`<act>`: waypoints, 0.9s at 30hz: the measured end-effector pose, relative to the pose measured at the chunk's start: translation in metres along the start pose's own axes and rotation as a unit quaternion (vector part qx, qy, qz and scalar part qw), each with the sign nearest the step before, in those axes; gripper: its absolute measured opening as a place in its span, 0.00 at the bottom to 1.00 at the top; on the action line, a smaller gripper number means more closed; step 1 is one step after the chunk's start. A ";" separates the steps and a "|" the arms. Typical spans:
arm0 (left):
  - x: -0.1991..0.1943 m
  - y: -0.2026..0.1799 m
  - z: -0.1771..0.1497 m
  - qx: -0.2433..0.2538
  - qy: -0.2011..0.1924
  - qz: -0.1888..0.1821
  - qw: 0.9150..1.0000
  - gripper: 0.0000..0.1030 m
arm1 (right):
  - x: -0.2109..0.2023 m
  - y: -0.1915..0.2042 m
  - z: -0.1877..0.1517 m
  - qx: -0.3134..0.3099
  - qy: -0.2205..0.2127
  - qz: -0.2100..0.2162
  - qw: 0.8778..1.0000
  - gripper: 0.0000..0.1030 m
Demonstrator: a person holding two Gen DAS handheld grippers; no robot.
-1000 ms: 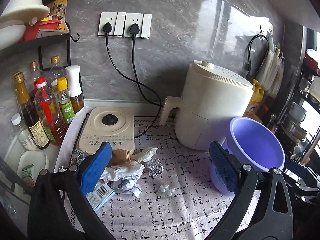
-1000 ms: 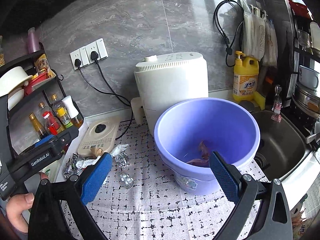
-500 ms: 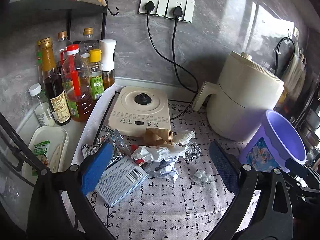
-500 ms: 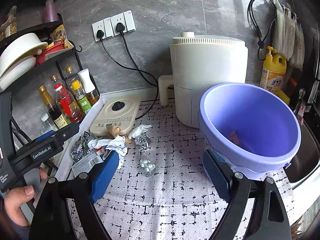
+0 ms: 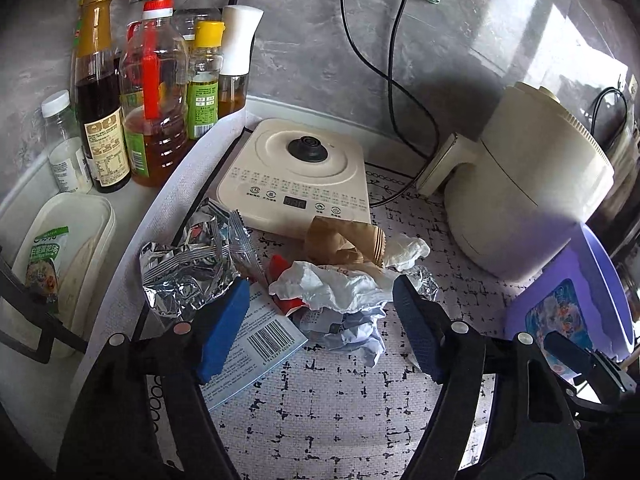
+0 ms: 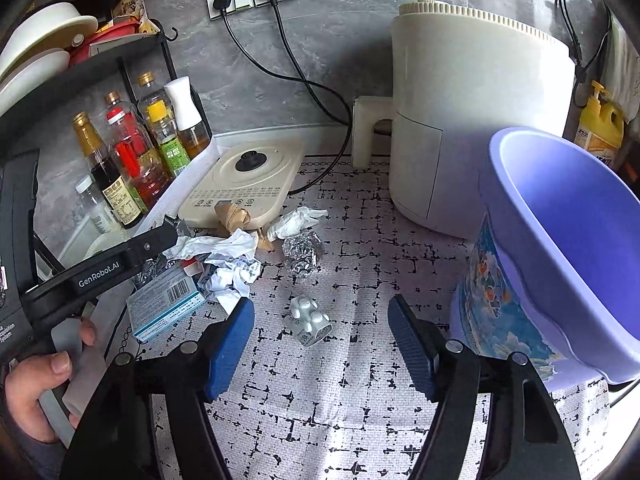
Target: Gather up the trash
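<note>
A trash pile lies on the patterned mat: crumpled white paper [image 5: 336,288], a silver foil wrapper [image 5: 192,264], brown paper [image 5: 344,244], a flat barcode box [image 5: 256,344] and a foil ball [image 6: 302,254]. A white blister pack [image 6: 310,320] lies apart. My left gripper [image 5: 320,328] is open, its blue pads either side of the crumpled paper, just above the pile. My right gripper [image 6: 320,344] is open and empty, with the blister pack between its pads and beyond them. The purple bucket [image 6: 560,248] stands at the right.
A cream induction cooker [image 5: 300,176] sits behind the pile. A white air fryer [image 6: 476,120] stands beside the bucket. Oil and sauce bottles [image 5: 152,92] stand at the left, with a plastic tub [image 5: 60,256] in front. Power cords [image 5: 396,80] run down the wall.
Both grippers have moved left and down toward the trash pile. The left gripper now straddles the crumpled paper. The bucket has slid to the right edge of both views.
</note>
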State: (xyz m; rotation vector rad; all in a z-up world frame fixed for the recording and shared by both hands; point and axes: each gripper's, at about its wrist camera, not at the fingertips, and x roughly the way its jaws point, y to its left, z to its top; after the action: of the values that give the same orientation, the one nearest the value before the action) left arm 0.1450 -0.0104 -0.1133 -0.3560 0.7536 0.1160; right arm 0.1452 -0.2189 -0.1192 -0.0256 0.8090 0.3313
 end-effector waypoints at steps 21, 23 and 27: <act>0.037 0.007 -0.006 -0.077 -0.006 0.017 0.997 0.16 | 0.076 0.004 -0.007 -0.060 0.058 0.025 0.996 0.63; 0.037 0.006 -0.007 -0.074 -0.007 0.020 0.997 0.04 | 0.081 0.004 -0.009 -0.062 0.062 0.027 0.996 0.63; 0.030 0.005 -0.008 -0.070 -0.020 0.021 0.997 0.01 | 0.087 0.006 -0.011 -0.065 0.069 0.032 0.995 0.55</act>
State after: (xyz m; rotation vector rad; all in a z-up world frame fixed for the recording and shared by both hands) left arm 0.1604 -0.0094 -0.1406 -0.4692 0.7158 0.2151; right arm 0.1912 -0.1902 -0.1881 -0.1452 0.9250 0.4468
